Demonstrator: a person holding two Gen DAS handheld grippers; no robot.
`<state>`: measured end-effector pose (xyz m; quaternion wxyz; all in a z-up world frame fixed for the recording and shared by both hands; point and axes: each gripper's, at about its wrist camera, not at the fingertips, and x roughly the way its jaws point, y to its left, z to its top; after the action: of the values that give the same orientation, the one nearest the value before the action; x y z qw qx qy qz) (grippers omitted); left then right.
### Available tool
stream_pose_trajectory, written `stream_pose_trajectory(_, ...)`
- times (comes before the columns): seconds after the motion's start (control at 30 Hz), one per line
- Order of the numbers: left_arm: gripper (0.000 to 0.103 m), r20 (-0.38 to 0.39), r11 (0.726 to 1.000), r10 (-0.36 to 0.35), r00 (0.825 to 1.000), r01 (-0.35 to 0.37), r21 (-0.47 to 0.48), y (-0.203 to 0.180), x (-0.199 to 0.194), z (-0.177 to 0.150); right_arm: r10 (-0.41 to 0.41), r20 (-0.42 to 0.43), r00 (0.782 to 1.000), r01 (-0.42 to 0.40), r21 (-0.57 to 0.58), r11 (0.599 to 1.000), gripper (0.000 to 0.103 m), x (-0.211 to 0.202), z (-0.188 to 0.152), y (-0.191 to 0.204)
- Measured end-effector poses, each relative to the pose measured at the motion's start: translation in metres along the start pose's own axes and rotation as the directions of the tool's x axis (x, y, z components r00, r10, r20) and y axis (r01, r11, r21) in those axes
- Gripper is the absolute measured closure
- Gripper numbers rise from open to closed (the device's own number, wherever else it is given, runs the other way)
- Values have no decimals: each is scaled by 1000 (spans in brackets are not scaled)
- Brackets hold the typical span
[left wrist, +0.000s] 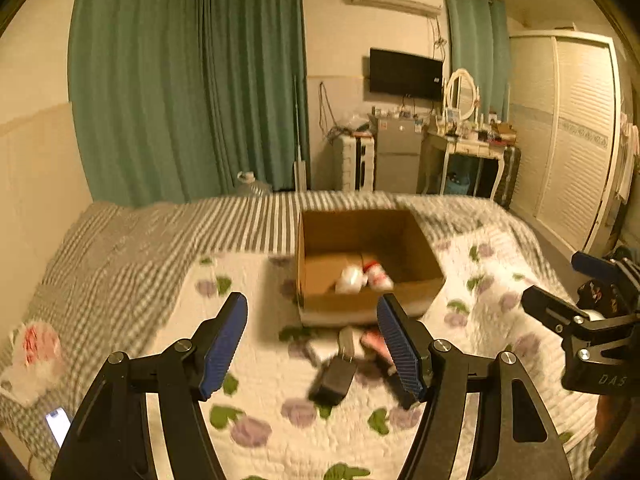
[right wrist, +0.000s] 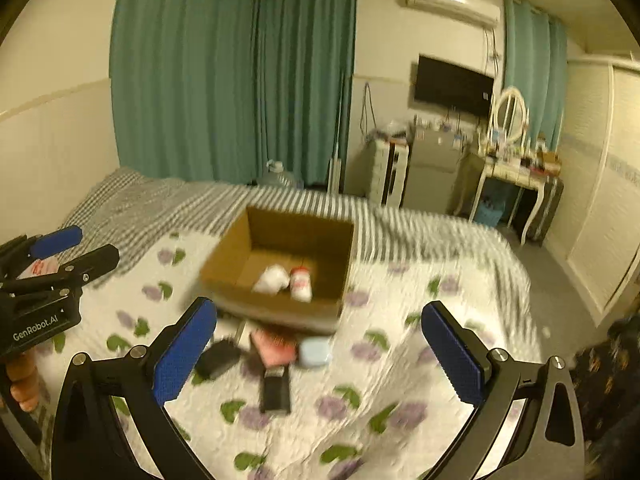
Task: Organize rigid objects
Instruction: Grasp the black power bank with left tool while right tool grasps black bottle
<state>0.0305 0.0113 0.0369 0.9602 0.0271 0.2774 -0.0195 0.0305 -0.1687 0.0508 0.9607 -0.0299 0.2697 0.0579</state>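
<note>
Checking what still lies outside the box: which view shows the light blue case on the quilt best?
The right wrist view: the light blue case lies unobstructed before the cardboard box, beside the pink item. In the left wrist view I cannot pick it out behind a finger.

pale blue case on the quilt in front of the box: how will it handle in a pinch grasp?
The pale blue case looks like a rounded hard shell, so probably stiff and light. Its smooth, curved edges may slip between flat pads. It lies flat on the soft quilt, so it is unlikely to roll, though it might sink or tilt when pressed. Blur limits certainty.
</note>
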Motion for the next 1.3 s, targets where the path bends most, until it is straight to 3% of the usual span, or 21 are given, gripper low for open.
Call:
stream_pose_trajectory(0.23, 33, -119, 1000, -13, 993, 12, -7, -3, 65, -60, -22, -135, 991, 22, -3, 1000, 0, 76, -62, 9)
stream_pose_trajectory(0.4, 33, -194, 1000, 20, 981, -15, 27, -3, 104, -90, 17, -236, 971, -19, -9, 1000, 1, 137, -94, 20)
stream_pose_trajectory(0.53, 33, -250, 1000, 21, 968, -16, 20, 3, 126, -102, 38, -324, 945, -52, -35, 998, 18, 175, -112, 28)
stream_pose_trajectory(0.7, 33, -289, 1000, 15, 957, -7, 31, 3, 139, -108, 90, -394, 915, -109, -25, 994, 29, 210, -126, 40)
stream_pose_trajectory(0.8, 33, -303, 999, 19, 953, -5, 45, 0, 143, -110, 105, -440, 892, -130, -26, 991, 42, 225, -134, 46)
stream_pose_trajectory(0.97, 33, -324, 999, 32, 946, -16, 50, 0, 148, -114, 85, -458, 885, -113, -34, 993, 48, 240, -138, 46)
stream_pose_trajectory(1.07, 33, -328, 998, 41, 944, -21, 62, -3, 144, -113, 87, -456, 886, -115, -34, 993, 62, 240, -138, 45)
stream_pose_trajectory(1.3, 33, -345, 996, 47, 938, -16, 92, -18, 137, -105, 127, -448, 885, -151, -20, 988, 62, 215, -137, 36)
